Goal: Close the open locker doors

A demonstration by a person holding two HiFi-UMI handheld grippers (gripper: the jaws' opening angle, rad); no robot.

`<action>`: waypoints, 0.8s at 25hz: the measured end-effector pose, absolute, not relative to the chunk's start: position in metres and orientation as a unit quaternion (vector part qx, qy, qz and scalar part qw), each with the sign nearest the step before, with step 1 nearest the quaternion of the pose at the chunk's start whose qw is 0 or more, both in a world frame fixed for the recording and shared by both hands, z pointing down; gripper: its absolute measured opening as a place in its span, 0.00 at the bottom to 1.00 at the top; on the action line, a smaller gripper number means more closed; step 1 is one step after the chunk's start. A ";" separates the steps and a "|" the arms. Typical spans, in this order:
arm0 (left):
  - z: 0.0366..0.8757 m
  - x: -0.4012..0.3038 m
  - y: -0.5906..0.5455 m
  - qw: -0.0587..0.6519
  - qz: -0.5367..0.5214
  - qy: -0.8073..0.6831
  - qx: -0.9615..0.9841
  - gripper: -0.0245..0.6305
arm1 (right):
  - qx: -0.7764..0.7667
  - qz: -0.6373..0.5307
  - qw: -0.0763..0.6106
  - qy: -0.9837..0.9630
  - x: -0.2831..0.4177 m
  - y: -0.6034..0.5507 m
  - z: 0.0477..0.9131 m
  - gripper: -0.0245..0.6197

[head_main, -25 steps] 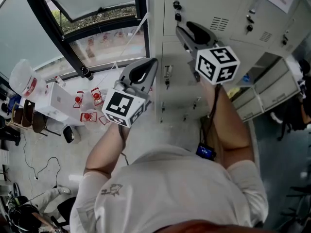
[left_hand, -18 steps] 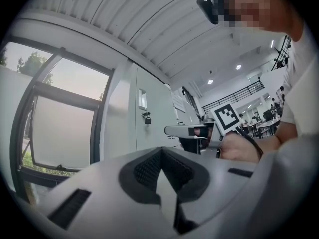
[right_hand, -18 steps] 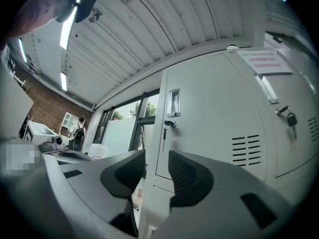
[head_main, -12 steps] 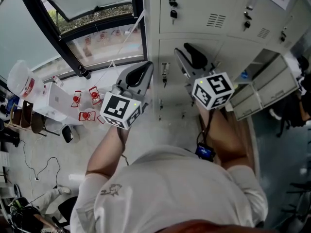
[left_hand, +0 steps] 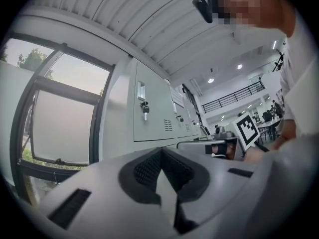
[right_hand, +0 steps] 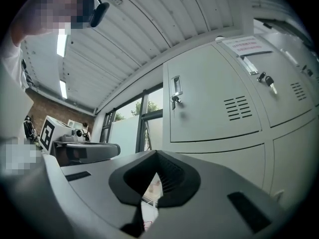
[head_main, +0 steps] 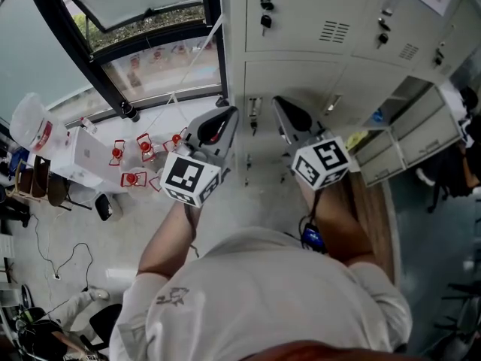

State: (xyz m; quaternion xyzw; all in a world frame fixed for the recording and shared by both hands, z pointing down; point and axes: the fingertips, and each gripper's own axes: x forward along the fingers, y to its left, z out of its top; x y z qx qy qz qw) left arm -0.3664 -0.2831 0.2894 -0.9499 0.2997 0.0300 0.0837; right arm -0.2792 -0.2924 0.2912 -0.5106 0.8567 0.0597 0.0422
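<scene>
1. Left tongs (head_main: 224,115): pressed together with nothing between them, which the left gripper view (left_hand: 162,183) confirms. They hang in front of the closed lockers (head_main: 301,21), just right of the window (head_main: 150,43).
2. Right tongs (head_main: 282,105): closing onto themselves, and the pads meet with nothing pinched (right_hand: 152,183). The right gripper view shows only shut doors with keys in their locks.
3. The open locker doors (head_main: 425,126) are low on the right side of the bank, swung out from the cabinet face and well apart from both tongs. I cannot tell exactly how many stand open.
4. Judged step: approach. No door is touched yet, so I need to shift right and down first.
5. Plan for a clean close:
   - Keep the right tongs pressed together and use them as a blunt pusher.
   - Meet the outer face of the nearest door close to its free edge, away from the hinge.
   - Push along the swing arc, slowly and steadily, until the door is flush.
6. Risks: a door may bounce back if shoved, or the tongs may slip off its edge into the compartment. I should hold a moment at flush.
</scene>
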 end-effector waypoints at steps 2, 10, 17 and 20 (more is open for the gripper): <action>0.292 -0.365 -0.283 0.081 0.030 0.297 -0.951 0.03 | -0.508 0.052 0.048 0.859 -0.279 -0.291 0.292 0.04; 0.303 -0.331 -0.281 0.068 0.026 0.268 -0.961 0.03 | -0.522 0.040 0.051 0.851 -0.252 -0.282 0.305 0.04; 0.307 -0.254 -0.259 0.063 0.027 0.215 -0.974 0.03 | -0.561 0.037 0.047 0.826 -0.178 -0.253 0.310 0.04; 0.311 -0.212 -0.245 0.057 0.024 0.188 -0.980 0.03 | -0.580 0.034 0.049 0.812 -0.139 -0.236 0.311 0.04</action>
